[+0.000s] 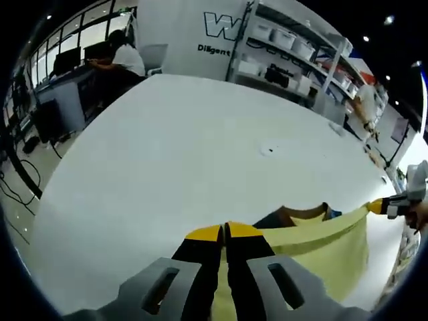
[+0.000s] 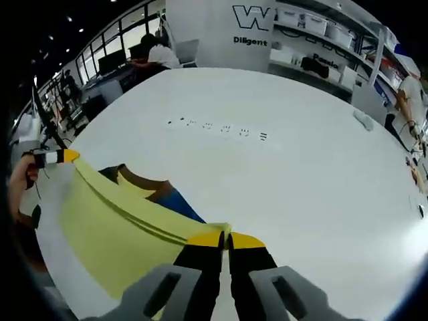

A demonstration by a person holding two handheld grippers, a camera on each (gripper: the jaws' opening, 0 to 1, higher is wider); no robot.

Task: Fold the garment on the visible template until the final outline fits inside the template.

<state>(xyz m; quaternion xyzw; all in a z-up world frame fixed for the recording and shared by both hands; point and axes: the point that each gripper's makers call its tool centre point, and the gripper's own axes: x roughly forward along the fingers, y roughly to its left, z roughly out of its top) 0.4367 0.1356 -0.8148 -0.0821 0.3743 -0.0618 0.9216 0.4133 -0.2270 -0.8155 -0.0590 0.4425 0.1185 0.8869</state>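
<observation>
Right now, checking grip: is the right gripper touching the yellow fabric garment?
Touching: right gripper view shows the right gripper shut on the yellow fabric garment edge.
</observation>
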